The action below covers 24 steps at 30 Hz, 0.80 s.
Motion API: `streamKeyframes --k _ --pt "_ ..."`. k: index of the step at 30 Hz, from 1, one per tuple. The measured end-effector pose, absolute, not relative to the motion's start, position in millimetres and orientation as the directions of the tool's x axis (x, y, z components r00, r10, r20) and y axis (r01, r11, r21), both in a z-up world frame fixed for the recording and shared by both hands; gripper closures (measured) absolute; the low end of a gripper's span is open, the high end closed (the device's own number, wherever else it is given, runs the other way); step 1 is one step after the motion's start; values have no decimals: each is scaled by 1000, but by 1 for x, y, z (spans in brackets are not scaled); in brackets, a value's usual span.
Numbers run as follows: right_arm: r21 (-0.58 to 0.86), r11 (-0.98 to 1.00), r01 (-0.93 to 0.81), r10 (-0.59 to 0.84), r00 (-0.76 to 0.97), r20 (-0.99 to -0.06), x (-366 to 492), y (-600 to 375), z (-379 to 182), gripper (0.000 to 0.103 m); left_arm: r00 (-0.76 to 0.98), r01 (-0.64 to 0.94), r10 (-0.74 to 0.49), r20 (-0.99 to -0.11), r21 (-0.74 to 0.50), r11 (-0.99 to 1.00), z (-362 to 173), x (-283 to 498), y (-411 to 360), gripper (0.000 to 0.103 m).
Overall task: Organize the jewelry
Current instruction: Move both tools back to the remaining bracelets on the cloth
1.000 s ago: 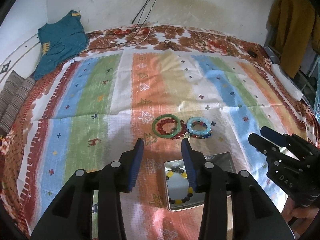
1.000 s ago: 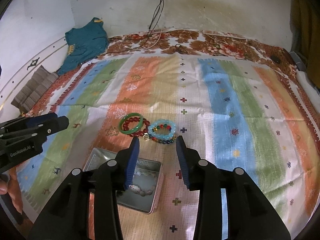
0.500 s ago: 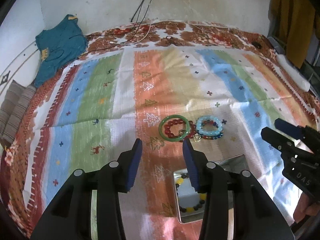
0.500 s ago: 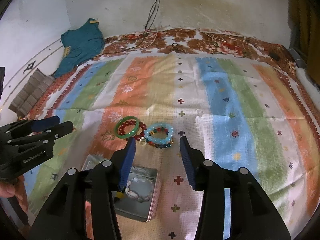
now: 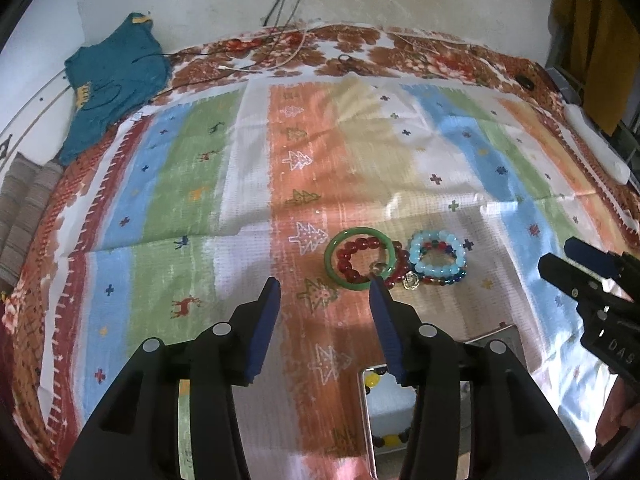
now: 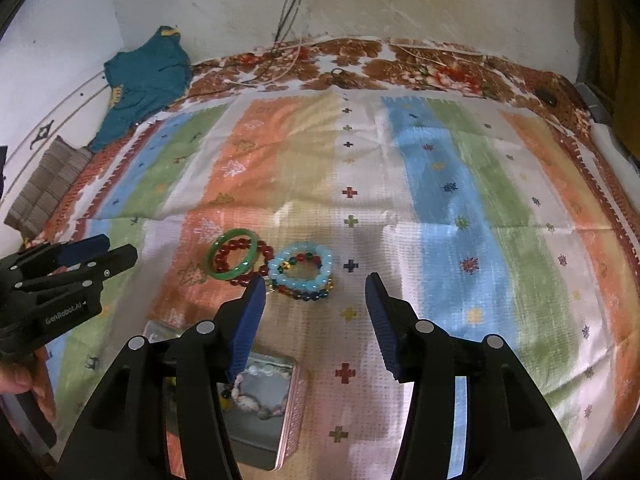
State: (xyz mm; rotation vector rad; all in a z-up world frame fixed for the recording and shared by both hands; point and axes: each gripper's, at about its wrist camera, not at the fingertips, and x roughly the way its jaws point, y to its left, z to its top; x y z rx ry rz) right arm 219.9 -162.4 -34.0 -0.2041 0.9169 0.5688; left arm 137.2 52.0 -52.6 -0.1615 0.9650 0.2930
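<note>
A green bangle [image 5: 335, 268] lies on the striped cloth over a red bead bracelet [image 5: 352, 250]. Beside it lies a light blue bead bracelet [image 5: 439, 270] on a dark multicoloured one. The same pile shows in the right wrist view: bangle [image 6: 232, 274], blue bracelet [image 6: 300, 278]. A small metal tin [image 6: 294, 408] holds beaded bracelets [image 6: 256, 400]; it also shows in the left wrist view [image 5: 366, 420]. My left gripper [image 5: 324, 322] is open and empty, just short of the bangle. My right gripper [image 6: 316, 320] is open and empty, just short of the blue bracelet.
A teal garment [image 5: 112, 80] and a folded striped cloth [image 5: 24, 208] lie at the far left. Cables [image 5: 280, 56] run down the wall onto the floral bedsheet. A white object [image 5: 596, 144] lies at the right edge.
Both grippers have moved forward toward the bracelet pile, and the right gripper's jaws have opened wider. The tin now sits lower in both views.
</note>
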Motion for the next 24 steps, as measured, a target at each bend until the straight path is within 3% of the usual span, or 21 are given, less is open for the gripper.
streamKeyframes --k 24 --pt "83 854 -514 301 357 -885 266 -141 -84 48 410 -314 114 -905 -23 949 -108 181 77 55"
